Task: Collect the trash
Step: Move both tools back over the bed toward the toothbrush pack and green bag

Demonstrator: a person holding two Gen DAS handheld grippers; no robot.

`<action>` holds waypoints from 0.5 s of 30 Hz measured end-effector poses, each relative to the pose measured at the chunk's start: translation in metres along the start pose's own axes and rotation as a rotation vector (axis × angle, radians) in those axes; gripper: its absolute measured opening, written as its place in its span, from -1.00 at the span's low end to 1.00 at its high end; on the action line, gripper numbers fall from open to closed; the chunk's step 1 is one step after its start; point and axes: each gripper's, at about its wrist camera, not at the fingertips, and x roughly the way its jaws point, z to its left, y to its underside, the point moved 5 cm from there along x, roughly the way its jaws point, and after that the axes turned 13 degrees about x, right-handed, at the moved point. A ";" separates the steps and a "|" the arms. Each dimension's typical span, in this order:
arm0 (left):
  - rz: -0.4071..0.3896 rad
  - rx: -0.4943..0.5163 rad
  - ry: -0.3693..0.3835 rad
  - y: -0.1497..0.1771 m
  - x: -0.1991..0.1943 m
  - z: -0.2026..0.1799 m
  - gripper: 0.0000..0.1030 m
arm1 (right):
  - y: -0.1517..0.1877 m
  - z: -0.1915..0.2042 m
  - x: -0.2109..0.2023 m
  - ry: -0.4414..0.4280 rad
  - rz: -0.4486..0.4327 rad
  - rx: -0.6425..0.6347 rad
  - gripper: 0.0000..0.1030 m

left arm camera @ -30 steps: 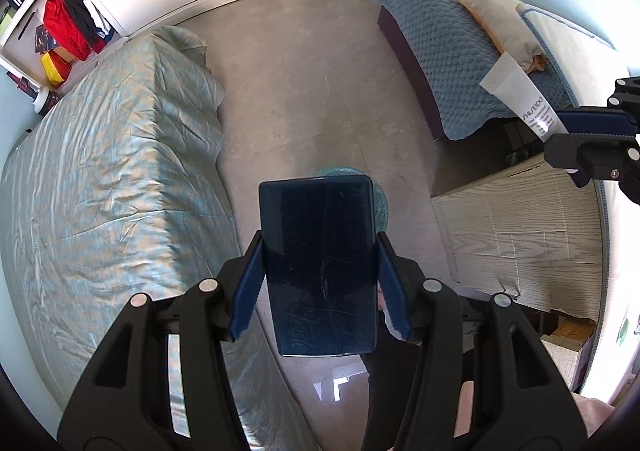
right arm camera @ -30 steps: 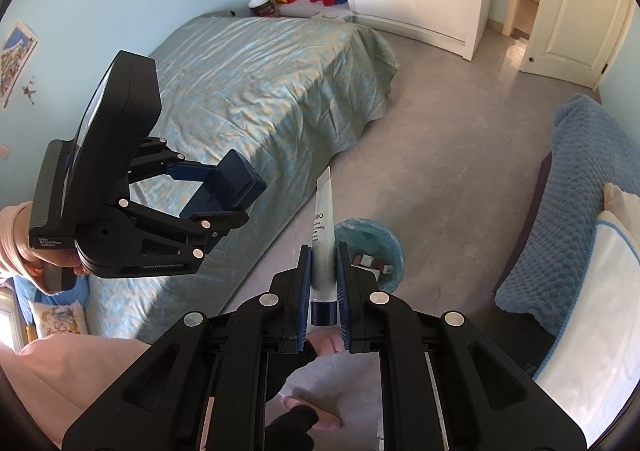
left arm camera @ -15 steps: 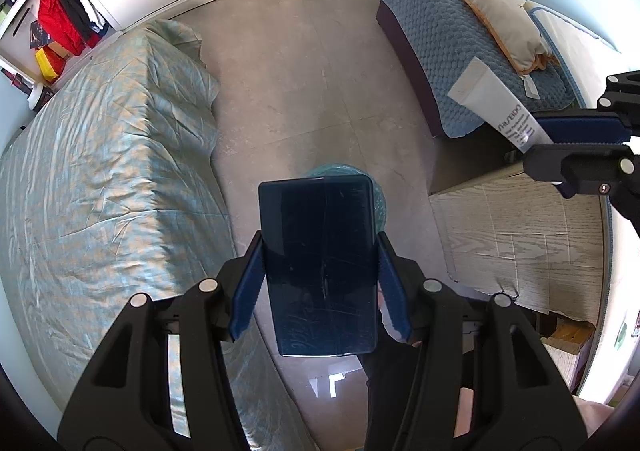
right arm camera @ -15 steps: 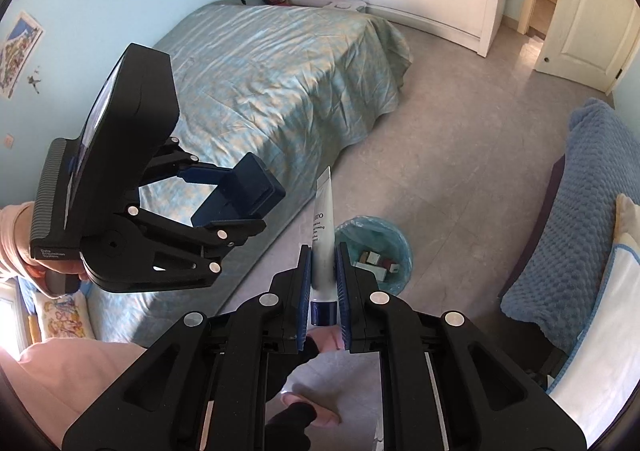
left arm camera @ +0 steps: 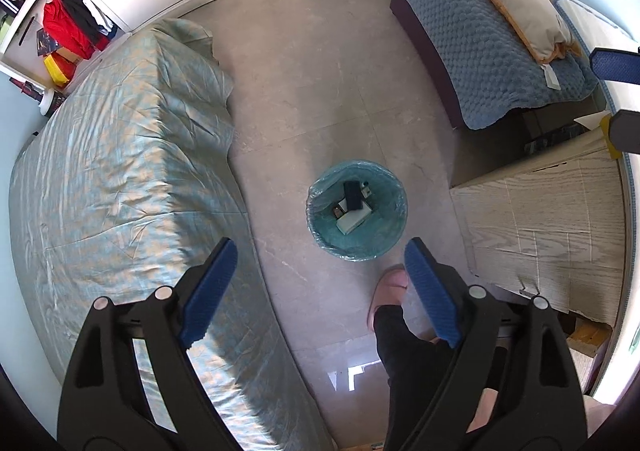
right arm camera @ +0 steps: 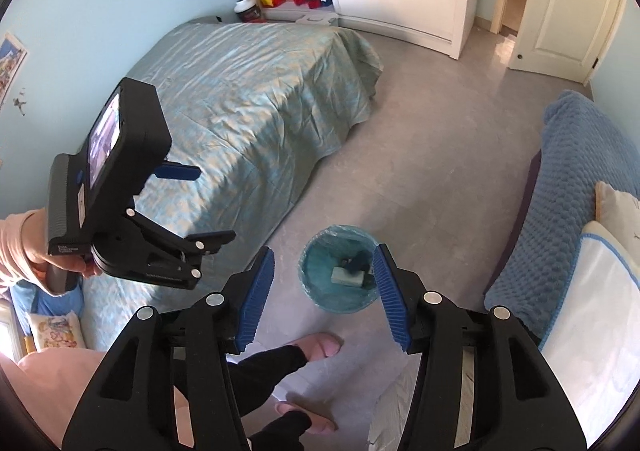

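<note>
- Left gripper: points straight down over the floor; blue pads spread wide and opening, with nothing between them.
- Right gripper: angled steeply down; jaws parted and opening, with nothing between its pads.
- In the right wrist view the left gripper shows side-on at the left, held in a hand with a pink sleeve; one blue finger tip sticks out toward the bed.
- Bin: round, lined with a teal bag, standing on the grey tiled floor between the bed with the pale green cover and a light wood-grain cabinet. It lies directly below both grippers, framed between each pair of pads.
- Trash in the bin: a dark flat rectangular item lies over a pale box-like piece on the bottom; smaller bits sit beside them, too small to identify. The blurred dark shape in the right wrist view is possibly the same flat item.
- Person's foot in a pink slipper on the floor just beside the bin; black trouser leg above it.
- Blue quilted couch with a beige cushion across the floor from the bed.
</note>
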 end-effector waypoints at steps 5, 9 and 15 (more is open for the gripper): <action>-0.004 0.006 0.011 0.001 -0.003 -0.004 0.62 | 0.010 -0.007 -0.009 0.005 -0.016 0.028 0.18; -0.020 0.041 0.019 -0.001 -0.011 -0.014 0.63 | 0.018 -0.015 -0.019 0.021 -0.029 0.054 0.24; -0.072 0.154 -0.002 -0.016 -0.032 -0.039 0.64 | 0.040 -0.032 -0.044 0.059 -0.067 0.128 0.35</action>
